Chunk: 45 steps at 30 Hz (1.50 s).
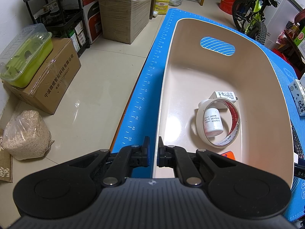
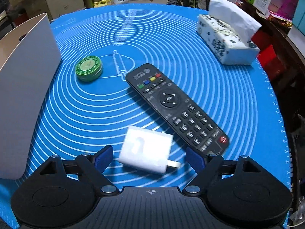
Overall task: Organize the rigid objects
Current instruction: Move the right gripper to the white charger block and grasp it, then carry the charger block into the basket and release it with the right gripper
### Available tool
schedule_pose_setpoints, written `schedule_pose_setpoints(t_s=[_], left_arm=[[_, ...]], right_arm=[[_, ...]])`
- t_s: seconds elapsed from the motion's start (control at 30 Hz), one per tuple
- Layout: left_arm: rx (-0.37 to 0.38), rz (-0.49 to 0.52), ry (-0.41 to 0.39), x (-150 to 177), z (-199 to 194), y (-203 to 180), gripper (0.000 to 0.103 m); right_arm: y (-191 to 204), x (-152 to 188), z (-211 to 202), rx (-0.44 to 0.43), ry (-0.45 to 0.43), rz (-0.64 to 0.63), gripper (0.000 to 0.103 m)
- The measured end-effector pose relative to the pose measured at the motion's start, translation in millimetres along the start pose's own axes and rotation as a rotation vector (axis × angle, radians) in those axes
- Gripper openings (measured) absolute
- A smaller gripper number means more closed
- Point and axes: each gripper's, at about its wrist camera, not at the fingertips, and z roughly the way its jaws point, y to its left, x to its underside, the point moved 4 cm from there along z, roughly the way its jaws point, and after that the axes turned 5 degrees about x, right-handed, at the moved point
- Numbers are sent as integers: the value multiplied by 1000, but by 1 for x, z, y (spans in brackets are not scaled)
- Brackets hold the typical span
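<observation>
While the left gripper [image 1: 154, 152] clamped the bin [image 1: 225, 72] rim steady, the right gripper [image 2: 149, 157], jaws spread, straddled the white charger [image 2: 146, 150].

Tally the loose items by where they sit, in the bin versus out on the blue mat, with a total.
In the beige bin: 3 (tape roll, white bottle, white adapter)
On the blue mat: 4 (green tin, remote control, white charger, tissue pack)
Total: 7; an orange item at the bin's near edge is too hidden to count.
</observation>
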Motion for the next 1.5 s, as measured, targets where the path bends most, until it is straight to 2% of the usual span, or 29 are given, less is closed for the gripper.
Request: schedule_pose_setpoints(t_s=[0.2, 0.3, 0.33, 0.37, 0.63, 1.03, 1.27, 1.5], left_arm=[[0, 0, 0, 0, 0, 0, 9], [-1, 0, 0, 0, 0, 0, 9], [0, 0, 0, 0, 0, 0, 9], [0, 0, 0, 0, 0, 0, 9], [0, 1, 0, 0, 0, 0, 9], [-2, 1, 0, 0, 0, 0, 9], [-1, 1, 0, 0, 0, 0, 9], [-1, 1, 0, 0, 0, 0, 9]], right_arm=[[8, -1, 4, 1, -8, -30, 76], [8, -1, 3, -13, -16, -23, 68], [9, -1, 1, -10, -25, -28, 60], [11, -1, 0, -12, -31, -37, 58], [22, 2, -8, -9, -60, -80, 57], [44, -30, -68, -71, -253, -59, 57], [87, -63, -112, -167, -392, -115, 57], [147, -86, -120, -249, -418, -252, 57]])
